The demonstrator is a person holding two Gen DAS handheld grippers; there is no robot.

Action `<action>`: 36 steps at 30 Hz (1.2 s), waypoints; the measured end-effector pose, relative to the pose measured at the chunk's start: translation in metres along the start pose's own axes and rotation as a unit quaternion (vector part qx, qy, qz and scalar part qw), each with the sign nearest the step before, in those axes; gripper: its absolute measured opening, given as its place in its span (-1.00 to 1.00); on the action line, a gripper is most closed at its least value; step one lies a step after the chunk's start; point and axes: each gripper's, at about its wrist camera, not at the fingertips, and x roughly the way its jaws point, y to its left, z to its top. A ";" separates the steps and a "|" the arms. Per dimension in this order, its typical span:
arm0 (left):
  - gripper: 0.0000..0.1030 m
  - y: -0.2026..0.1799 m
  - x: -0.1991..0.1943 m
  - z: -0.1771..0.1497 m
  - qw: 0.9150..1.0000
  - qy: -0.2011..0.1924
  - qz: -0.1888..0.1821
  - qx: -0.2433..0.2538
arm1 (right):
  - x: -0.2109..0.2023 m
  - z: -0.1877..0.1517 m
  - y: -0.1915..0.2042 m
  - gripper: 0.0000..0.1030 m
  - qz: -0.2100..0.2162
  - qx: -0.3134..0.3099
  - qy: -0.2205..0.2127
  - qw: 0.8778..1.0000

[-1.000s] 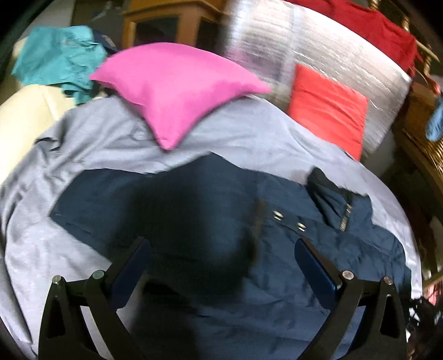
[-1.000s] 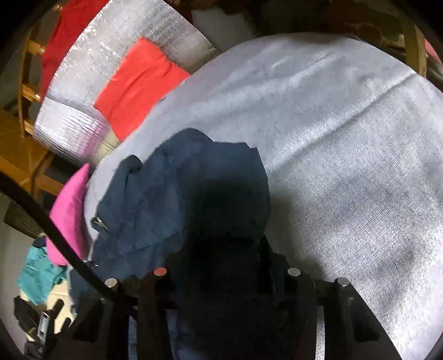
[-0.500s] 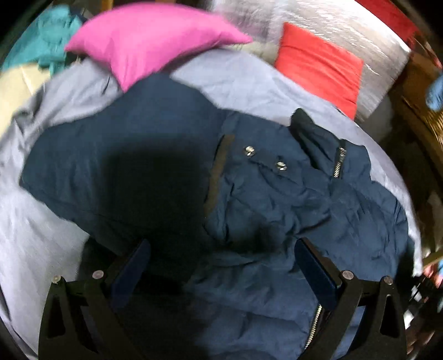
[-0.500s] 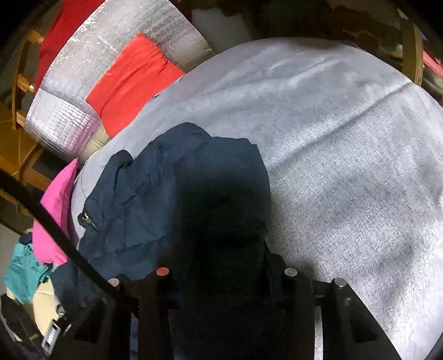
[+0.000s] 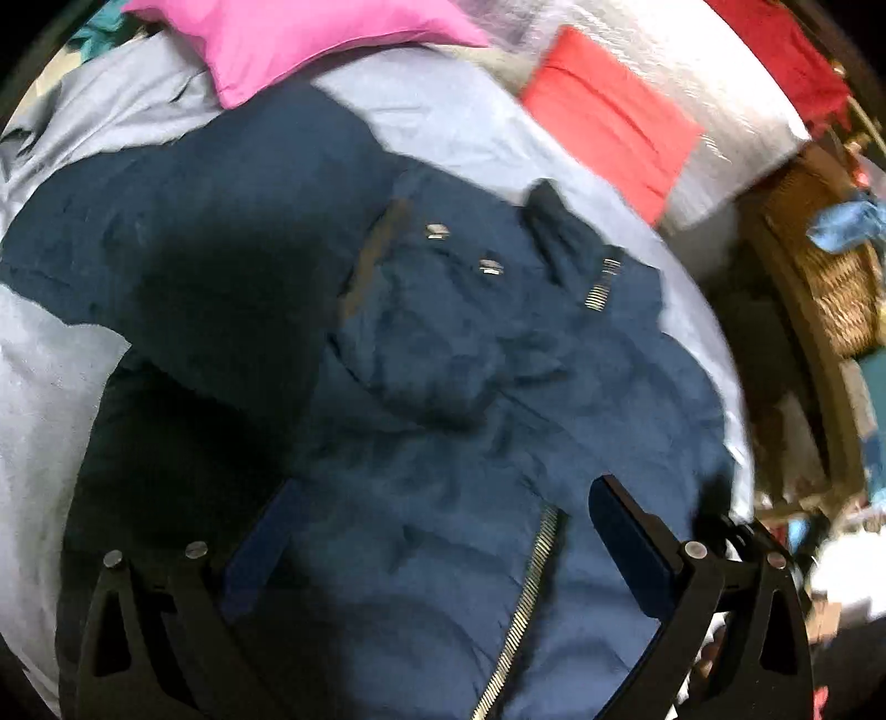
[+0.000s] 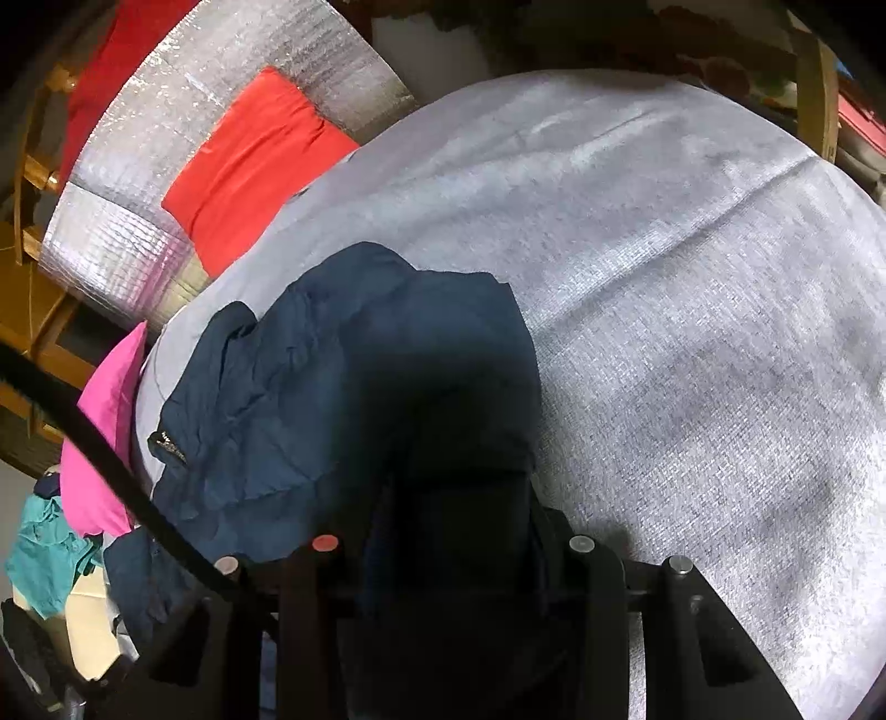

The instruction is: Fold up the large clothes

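A dark navy jacket (image 5: 443, 387) with a metal zip and two snaps lies crumpled on the grey bed sheet (image 5: 443, 111). My left gripper (image 5: 437, 498) hovers just over its lower part, beside the zip. The jaws stand wide open with nothing pinched between them. In the right wrist view a bunched fold of the same jacket (image 6: 332, 387) fills the gap of my right gripper (image 6: 448, 520), which is shut on it. The cloth hides the right gripper's pads.
A pink pillow (image 5: 288, 33) and a red cushion (image 5: 609, 116) lie at the far side of the bed, against a silver quilted panel (image 6: 138, 221). A wicker basket (image 5: 830, 277) stands past the bed's right edge. A black cable (image 6: 111, 454) crosses the right view. Bare sheet (image 6: 692, 304) spreads to the right.
The left gripper has tipped downward and come closer to the jacket, which now fills its view; the pillow slid to the top edge. The right gripper keeps its hold and place.
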 end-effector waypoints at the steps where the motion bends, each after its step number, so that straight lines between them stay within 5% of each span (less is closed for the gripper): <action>1: 1.00 0.007 0.008 0.006 1.000 -0.001 0.006 -0.022 | 0.000 0.000 -0.001 -0.17 0.002 0.002 0.000 1.000; 9: 0.99 0.041 0.033 0.051 0.990 -0.051 -0.010 -0.130 | 0.001 0.001 0.000 -0.17 0.001 -0.004 0.001 1.000; 13: 0.94 0.035 0.038 0.051 0.988 -0.071 -0.004 -0.138 | 0.000 0.001 0.000 -0.17 0.004 -0.010 0.000 1.000; 15: 0.48 0.028 0.037 0.050 0.989 -0.071 0.022 -0.127 | 0.000 0.002 -0.001 -0.19 0.007 -0.013 -0.001 1.000; 17: -0.35 0.025 0.042 0.048 0.991 -0.054 0.029 -0.119 | -0.002 0.002 0.000 -0.23 0.009 -0.017 -0.004 1.000; 20: -0.67 0.026 0.038 0.045 0.991 -0.057 0.013 -0.123 | -0.007 0.001 0.002 -0.32 0.007 -0.023 -0.014 1.000; 29: -0.71 0.006 0.013 0.014 0.996 -0.062 0.050 -0.040 | -0.007 0.001 0.004 -0.38 -0.007 -0.043 -0.010 0.999; 33: -0.63 0.029 -0.002 0.009 0.998 -0.021 0.016 -0.050 | -0.023 0.000 0.008 0.01 -0.020 -0.050 -0.027 0.998; 36: -0.15 0.040 -0.040 0.005 0.999 -0.042 -0.012 -0.024 | -0.049 0.000 0.007 0.09 -0.009 -0.042 -0.062 0.997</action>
